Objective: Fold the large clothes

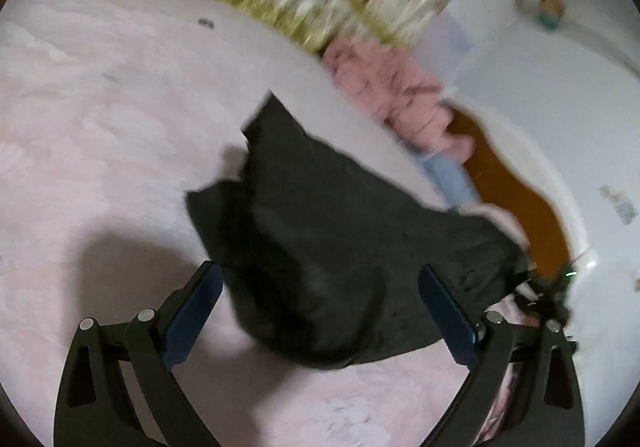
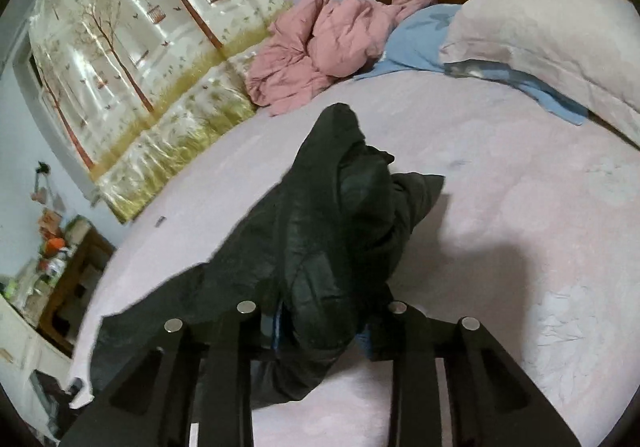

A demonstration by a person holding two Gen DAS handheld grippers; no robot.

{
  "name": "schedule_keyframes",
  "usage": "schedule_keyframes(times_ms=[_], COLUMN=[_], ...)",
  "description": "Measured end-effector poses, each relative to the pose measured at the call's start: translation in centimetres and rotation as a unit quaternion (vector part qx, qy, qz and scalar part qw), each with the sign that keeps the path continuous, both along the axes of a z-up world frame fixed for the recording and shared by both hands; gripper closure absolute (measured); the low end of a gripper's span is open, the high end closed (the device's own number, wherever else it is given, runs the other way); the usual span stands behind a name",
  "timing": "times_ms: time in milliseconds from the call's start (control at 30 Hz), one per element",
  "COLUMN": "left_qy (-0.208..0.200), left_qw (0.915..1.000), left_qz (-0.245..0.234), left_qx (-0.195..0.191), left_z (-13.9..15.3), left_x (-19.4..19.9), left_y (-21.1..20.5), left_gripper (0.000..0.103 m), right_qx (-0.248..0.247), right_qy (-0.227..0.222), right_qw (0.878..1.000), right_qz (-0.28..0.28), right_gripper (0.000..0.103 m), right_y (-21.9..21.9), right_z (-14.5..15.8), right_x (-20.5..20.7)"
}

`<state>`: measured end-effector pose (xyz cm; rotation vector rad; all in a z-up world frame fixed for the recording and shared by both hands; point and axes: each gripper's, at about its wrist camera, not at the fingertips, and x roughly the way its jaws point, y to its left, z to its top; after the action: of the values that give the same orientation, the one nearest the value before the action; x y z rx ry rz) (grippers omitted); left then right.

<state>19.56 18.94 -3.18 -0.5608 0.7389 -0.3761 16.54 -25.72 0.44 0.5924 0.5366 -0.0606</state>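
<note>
A large black garment (image 1: 328,247) lies crumpled on the pale pink bed cover (image 1: 100,127). My left gripper (image 1: 320,287) is open, its blue-padded fingers (image 1: 192,315) standing either side of the garment's near edge, above it. In the right wrist view the same black garment (image 2: 332,215) rises in a bunched ridge from my right gripper (image 2: 320,331), which is shut on a fold of it; the fingertips are buried in the cloth. The rest of the garment trails to the left toward the bed edge.
A pink puffy jacket (image 2: 320,43) and a blue cloth (image 2: 424,35) lie at the head of the bed beside a pink pillow (image 2: 552,31). A tree-print curtain (image 2: 132,59) hangs along the far side. A cluttered wooden cabinet (image 2: 60,267) stands at the left.
</note>
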Motion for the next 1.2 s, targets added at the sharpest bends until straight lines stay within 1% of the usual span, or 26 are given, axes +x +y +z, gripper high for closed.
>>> schedule_keyframes(times_ms=[33,67,100,133,167,200,233,267,300,333,367,400,500,600,667,733,767,833,900,967,1000,1067,1133,1200], left_qy=[0.007,0.014,0.014,0.005,-0.003,-0.004,-0.002,-0.004,-0.009,-0.015,-0.020,-0.025,-0.032,-0.040,-0.043,-0.046,-0.051,-0.053,-0.047,-0.043,-0.043,-0.046,-0.055,-0.065], left_qw=[0.9999,0.9995,0.9983,0.9966,0.9955,0.9954,0.9963,0.9977,0.9983,0.9987,0.9990,0.9990,0.9982,0.9980,0.9981,0.9977,0.9970,0.9965,0.9972,0.9981,0.9982,0.9979,0.9966,0.9959], left_qz=[0.001,0.010,0.027,0.039,0.040,0.037,0.031,0.024,0.020,0.017,0.013,0.010,0.009,0.003,-0.009,-0.040,-0.045,-0.041,-0.040,-0.039,-0.039,-0.034,-0.029,-0.027], left_qx=[0.008,0.026,0.051,0.073,0.086,0.088,0.080,0.063,0.054,0.047,0.038,0.035,0.050,0.049,0.042,0.030,0.035,0.050,0.041,0.022,0.018,0.030,0.054,0.058], left_z=[0.0,0.1,0.1,0.1,-0.2,-0.6,-1.4,-2.0,-2.3,-2.4,-2.3,-2.1,-2.0,-1.8,-1.8,-2.0,-1.9,-1.8,-2.0,-2.2,-2.2,-2.0,-1.7,-1.4], left_x=[0.8,1.5,2.0,2.3,2.5,2.7,2.7,2.6,2.6,2.4,2.6,2.4,2.4,2.0,2.0,1.3,1.1,1.1,1.2,1.4,1.3,1.2,0.8,0.4], left_y=[-1.0,-1.7,-2.1,-2.5,-2.9,-3.2,-3.1,-3.0,-3.1,-2.9,-2.8,-2.7,-3.4,-3.5,-3.6,-3.8,-4.1,-4.6,-4.4,-3.9,-3.8,-4.1,-4.6,-4.7], left_gripper=[0.006,0.009,0.021,0.030,0.031,0.040,0.050,0.053,0.057,0.063,0.066,0.068,0.069,0.072,0.074,0.077,0.077,0.077,0.078,0.078,0.078,0.078,0.077,0.077], right_qx=[-0.002,-0.003,0.000,0.007,0.015,0.023,0.027,0.035,0.048,0.054,0.053,0.046,0.025,0.000,0.000,-0.002,-0.004,-0.008,-0.018,-0.032,-0.035,-0.043,-0.056,-0.048], right_qy=[-0.008,-0.020,-0.025,-0.023,-0.021,-0.015,-0.007,0.003,0.004,-0.001,-0.011,-0.029,-0.074,-0.102,-0.130,-0.157,-0.164,-0.173,-0.177,-0.174,-0.171,-0.153,-0.099,-0.046], right_qw=[1.000,1.000,1.000,1.000,1.000,1.000,0.999,0.999,0.997,0.997,0.997,0.997,0.996,0.995,0.991,0.985,0.983,0.976,0.970,0.962,0.959,0.952,0.941,0.938], right_qz=[0.002,0.007,0.008,0.007,0.004,-0.006,-0.018,-0.038,-0.056,-0.063,-0.061,-0.054,-0.044,-0.016,0.019,0.067,0.085,0.133,0.166,0.209,0.224,0.262,0.320,0.339], right_gripper=[0.058,0.041,0.024,0.020,0.018,0.018,0.018,0.022,0.047,0.060,0.067,0.071,0.073,0.076,0.078,0.079,0.080,0.080,0.080,0.080,0.080,0.080,0.080,0.080], right_y=[0.2,0.7,1.0,1.1,1.1,1.0,0.7,0.3,-0.2,-0.6,-0.7,-0.4,1.1,3.8,5.9,8.7,9.9,13.1,15.9,19.3,20.4,23.1,26.1,28.0], right_z=[0.2,0.5,0.6,0.5,0.2,-0.3,-0.9,-1.6,-2.3,-2.6,-2.7,-2.4,-0.9,1.5,3.2,4.8,5.2,6.0,6.2,5.8,5.5,4.4,2.0,-0.6], right_x=[-0.1,0.0,0.1,0.3,0.5,0.8,1.0,1.1,1.0,0.8,0.5,0.3,-0.5,-0.9,-1.5,-1.8,-1.9,-2.0,-2.1,-2.1,-2.0,-1.5,-0.1,1.0])
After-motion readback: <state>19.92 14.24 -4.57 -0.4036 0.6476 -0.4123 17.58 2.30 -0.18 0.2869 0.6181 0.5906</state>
